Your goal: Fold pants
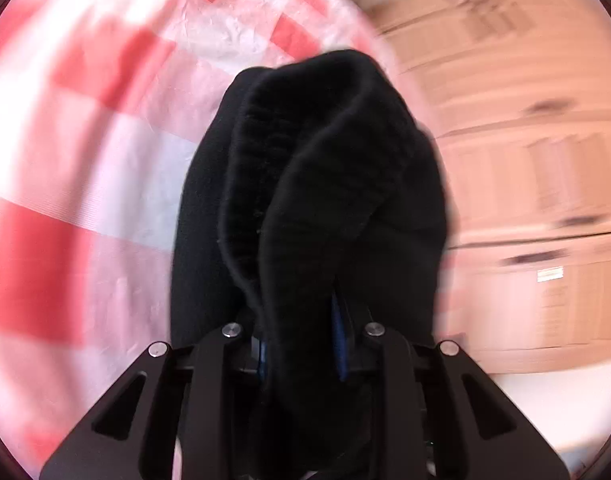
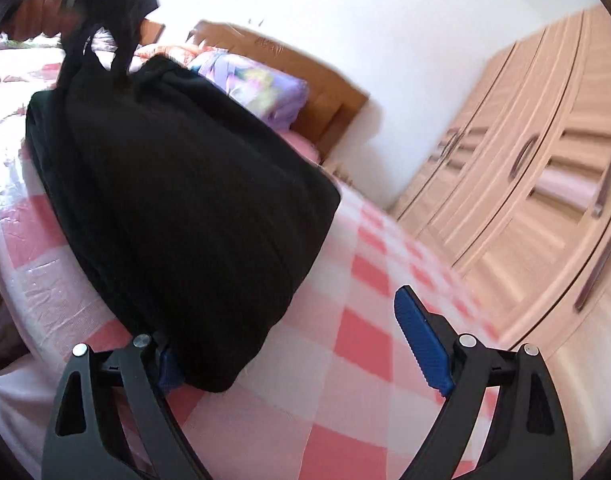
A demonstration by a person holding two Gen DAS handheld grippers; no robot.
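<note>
The black pants (image 2: 177,184), of thick knit fabric, partly folded. Their lower bulk lies on the bed's pink-and-white checked cover (image 2: 365,344) as a broad dark mass, one rounded corner reaching down beside my right fingers (image 2: 167,372). Their upper end is lifted clear of the bed and bunched into narrow strands. In my left wrist view a ribbed, doubled edge of the pants (image 1: 317,184) rises in soft vertical folds, pinched between my left fingers (image 1: 339,344).
</note>
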